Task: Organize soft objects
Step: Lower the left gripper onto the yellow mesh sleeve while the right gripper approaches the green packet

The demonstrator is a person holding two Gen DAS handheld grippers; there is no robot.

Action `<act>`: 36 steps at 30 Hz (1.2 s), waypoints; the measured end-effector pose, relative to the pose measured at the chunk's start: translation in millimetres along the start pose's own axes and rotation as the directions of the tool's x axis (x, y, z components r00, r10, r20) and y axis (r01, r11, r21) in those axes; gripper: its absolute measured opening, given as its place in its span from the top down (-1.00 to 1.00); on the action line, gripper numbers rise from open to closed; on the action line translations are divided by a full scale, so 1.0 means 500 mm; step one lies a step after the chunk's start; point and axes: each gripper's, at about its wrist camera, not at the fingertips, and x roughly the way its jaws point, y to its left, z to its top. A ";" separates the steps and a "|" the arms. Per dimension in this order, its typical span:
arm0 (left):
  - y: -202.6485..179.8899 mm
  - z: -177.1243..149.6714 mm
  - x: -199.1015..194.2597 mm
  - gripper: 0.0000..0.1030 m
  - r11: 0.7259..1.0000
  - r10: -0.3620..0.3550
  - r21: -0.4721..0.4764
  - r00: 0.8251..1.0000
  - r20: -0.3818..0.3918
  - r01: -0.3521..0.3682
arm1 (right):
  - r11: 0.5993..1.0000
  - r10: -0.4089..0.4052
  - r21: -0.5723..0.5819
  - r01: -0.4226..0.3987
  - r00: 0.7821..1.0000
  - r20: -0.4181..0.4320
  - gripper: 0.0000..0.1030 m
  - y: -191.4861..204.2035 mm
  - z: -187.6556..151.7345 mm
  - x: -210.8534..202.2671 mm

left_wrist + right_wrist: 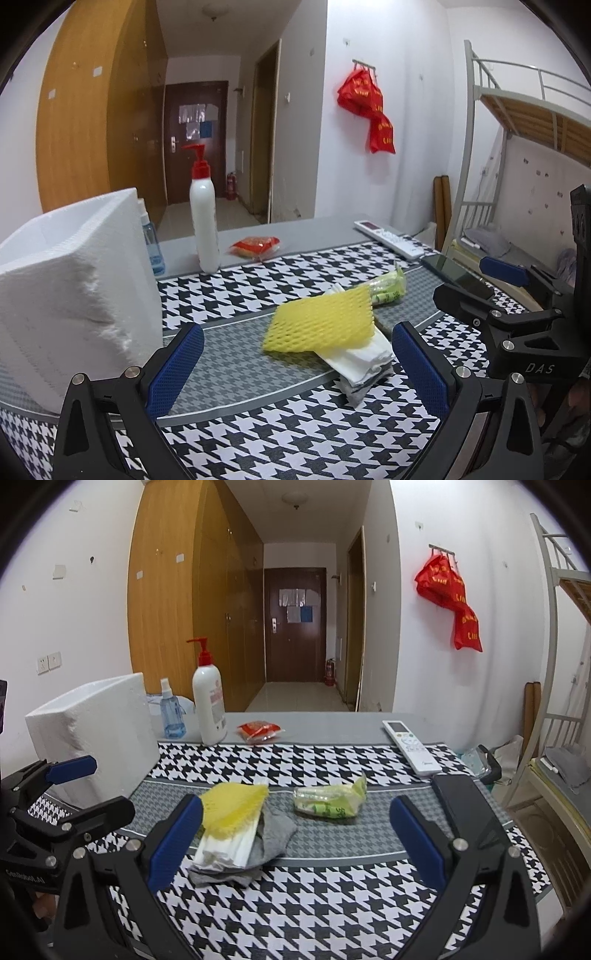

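Both grippers: black frames w/ silver screws, blue textured pads on fingers (177, 363).

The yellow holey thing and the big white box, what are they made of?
The yellow net sleeve looks like soft foam mesh, matte, with a stretchy diamond lattice of holes, the kind wrapped around fruit. The white box looks like polystyrene foam: thick walls, chalky matte white, with a rough, crumbly broken edge. The folded white tissue under the sleeve seems to be paper, though it is hard to be sure.

even indoor light, soft shadows, strong fisheye edge vignetting.
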 end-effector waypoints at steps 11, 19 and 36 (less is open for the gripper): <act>-0.002 0.003 0.065 -0.98 1.000 -0.016 0.003 0.996 -0.088 0.016 | 0.999 0.019 0.034 -0.016 0.995 -0.098 -0.99 -0.032 -0.011 0.060; -0.018 0.009 0.094 -0.98 0.999 -0.046 0.022 0.991 -0.129 0.049 | 0.999 0.021 0.044 -0.015 0.992 -0.121 -0.99 -0.045 0.001 0.083; -0.027 0.018 0.171 -0.98 0.998 -0.064 -0.034 0.971 -0.230 0.058 | 0.999 0.051 0.026 -0.047 0.974 -0.222 -0.99 -0.064 0.018 0.158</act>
